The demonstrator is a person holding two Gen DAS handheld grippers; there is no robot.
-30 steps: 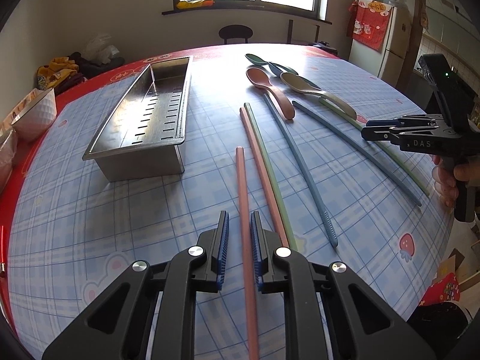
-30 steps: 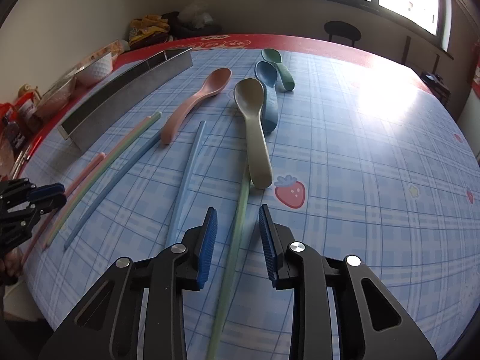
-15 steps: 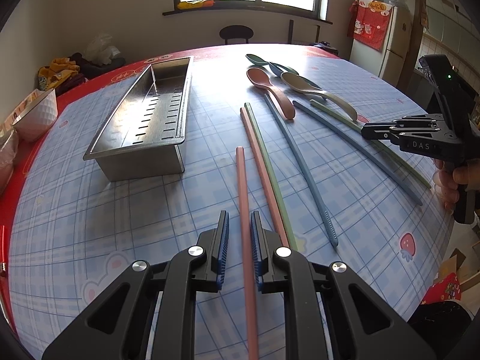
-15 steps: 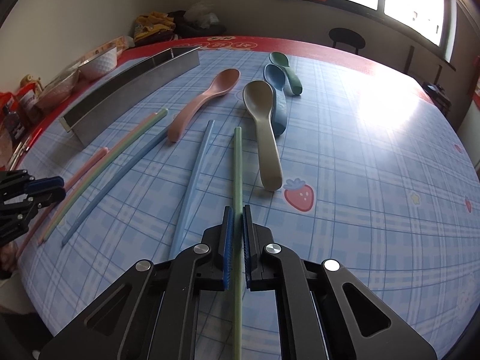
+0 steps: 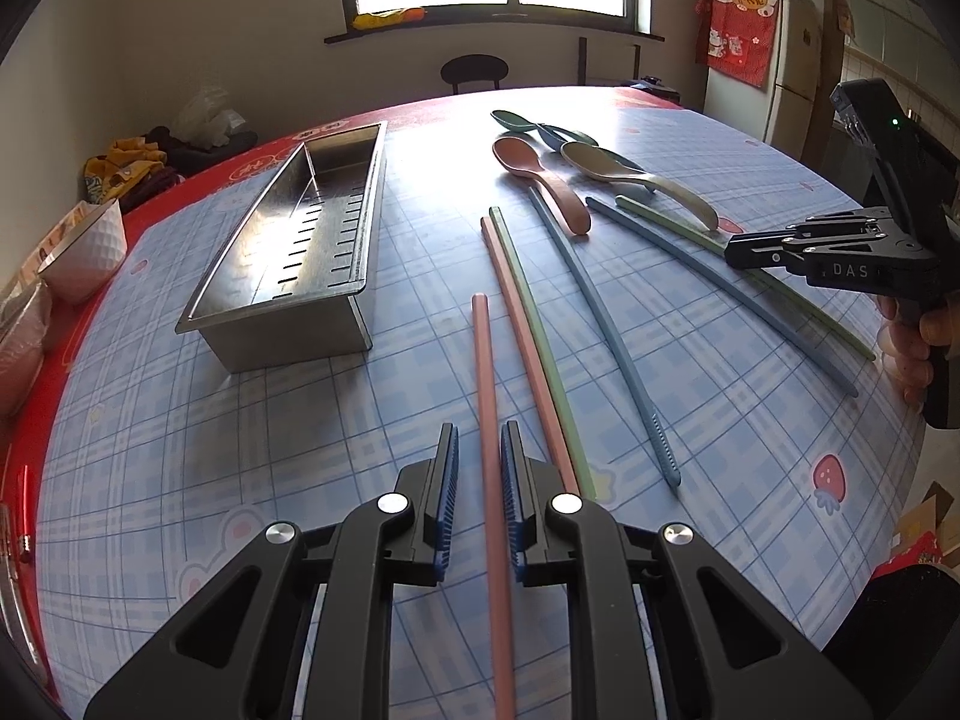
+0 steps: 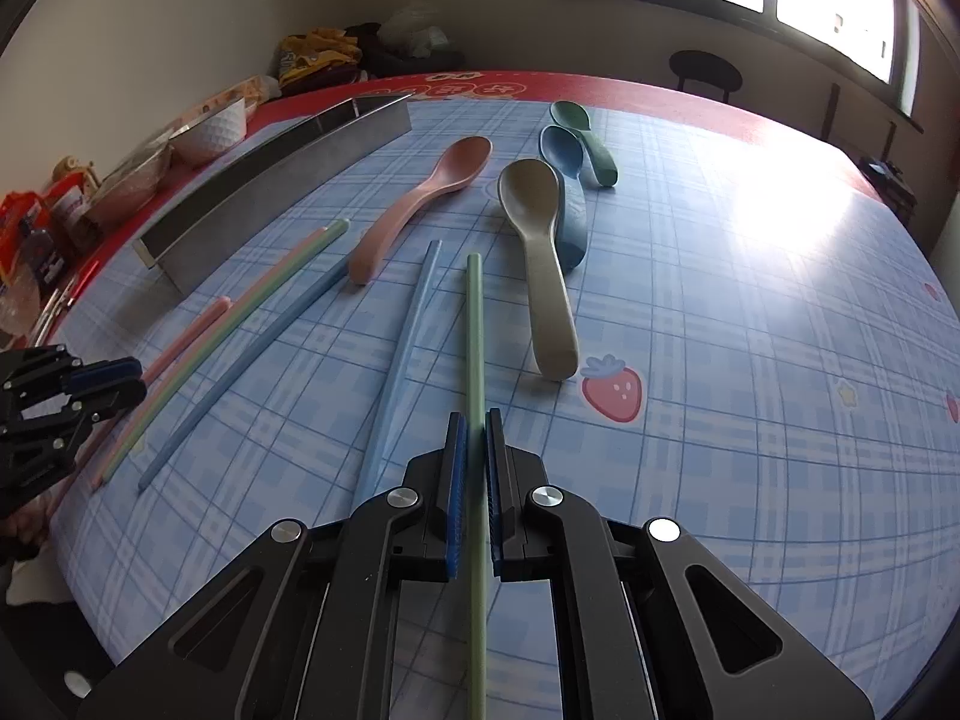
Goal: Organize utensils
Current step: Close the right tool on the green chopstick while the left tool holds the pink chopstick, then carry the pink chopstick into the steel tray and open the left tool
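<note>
A round table [image 5: 252, 456] covered in blue plaid oilcloth with strawberry prints fills a sunlit kitchen. Nearest the camera, the left gripper [image 5: 480, 483] straddles a pink chopstick [image 5: 485, 384], its jaws nearly closed with narrow gaps at each pad. The right gripper [image 6: 474, 468] is clamped tight on a green chopstick [image 6: 475, 336], which runs straight ahead between the blue pads. Beyond lie a paired pink and green chopstick [image 5: 522, 324] and two blue chopsticks [image 5: 606, 330]. Farther back rest pink [image 6: 432, 192], beige [image 6: 537, 240], blue and green spoons, with a slotted steel tray [image 5: 288, 252] to the left.
</note>
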